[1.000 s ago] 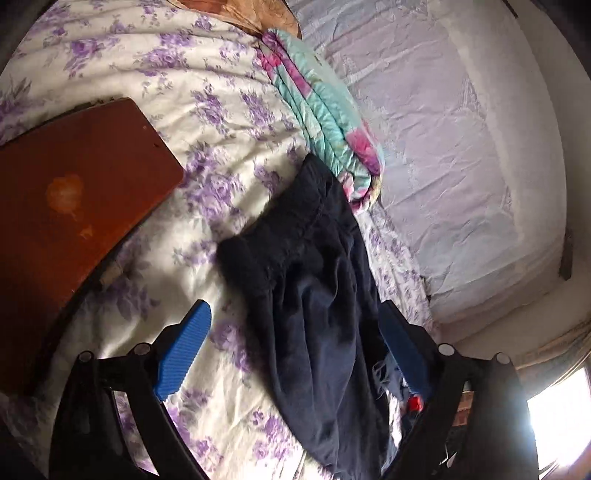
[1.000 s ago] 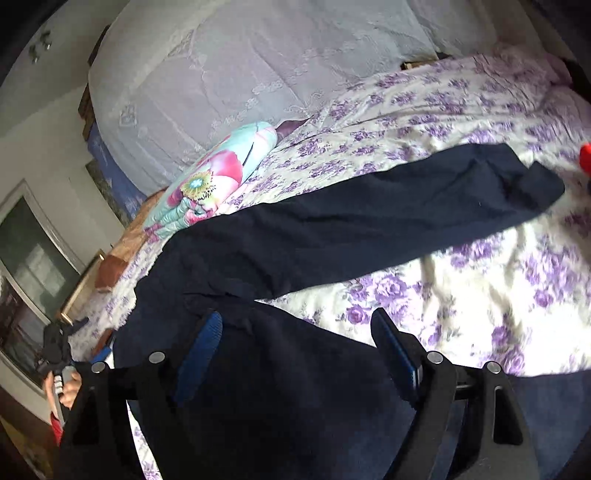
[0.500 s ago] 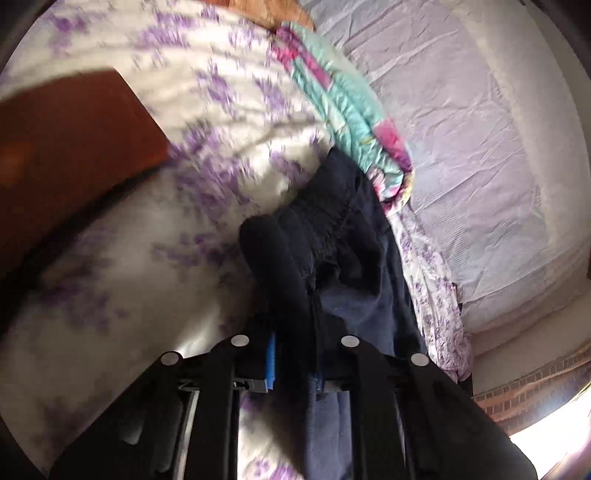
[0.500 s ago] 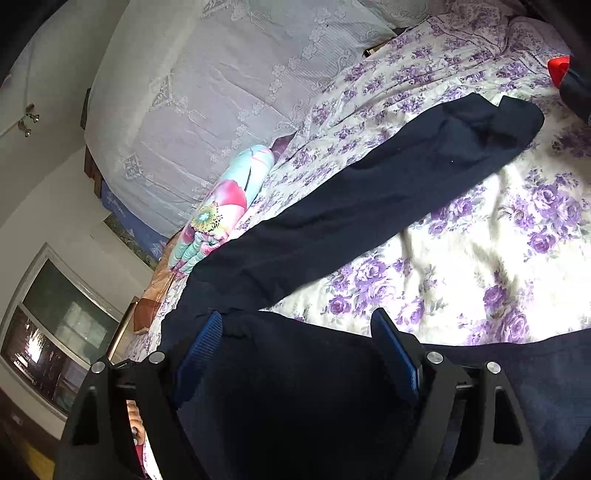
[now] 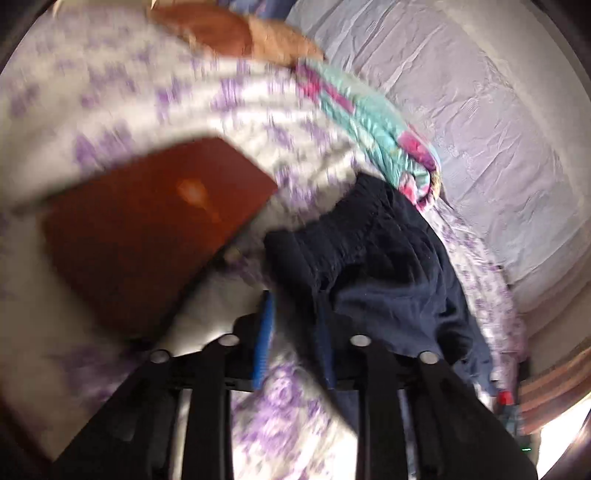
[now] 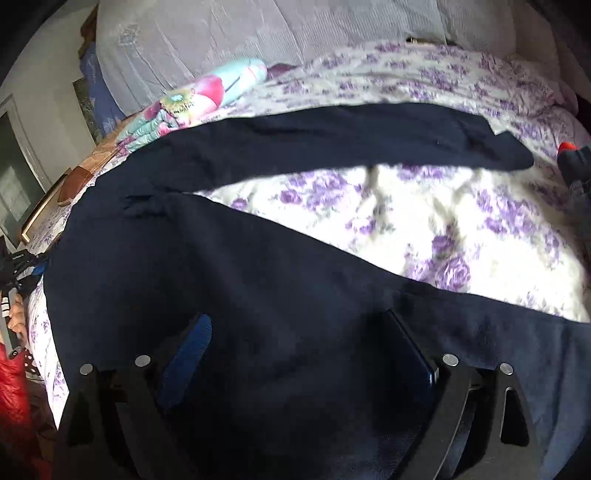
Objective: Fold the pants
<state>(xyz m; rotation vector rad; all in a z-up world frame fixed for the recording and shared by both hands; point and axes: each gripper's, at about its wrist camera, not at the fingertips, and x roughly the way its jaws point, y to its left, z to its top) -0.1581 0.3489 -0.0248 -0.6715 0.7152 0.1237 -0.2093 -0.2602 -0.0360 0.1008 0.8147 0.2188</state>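
While my two claws work over the bed, this is how things lie:

Left claw (image 5: 295, 328): my jaws are opening from a narrow gap; a bunched fold of the pants (image 5: 373, 266) runs between the blue pads (image 5: 264, 343), pinched there, though blur hides how firmly they press.

Right claw (image 6: 295, 354): my jaws are opening and stand wide, released; the pads lie against the dark cloth without clamping it.

Pants (image 6: 258, 295): dark navy, spread on the floral bedsheet (image 6: 461, 229). Under and between my right fingers lies the broad upper part; one leg stretches ahead and to the right of that claw, its cuff far out. The gathered waistband rises just ahead of my left claw.

Folded quilt (image 5: 369, 122): teal and pink, beyond the waistband, ahead of my left claw and touching the cloth's far edge.

Brown board (image 5: 147, 229): flat on the sheet, ahead and left of my left claw, apart from the pants.

Pale cover (image 6: 258, 29): far ahead of both claws, behind the sheet.

My left hand (image 6: 16, 317): at the far left of my right claw, gripping the handle, red sleeve below it.
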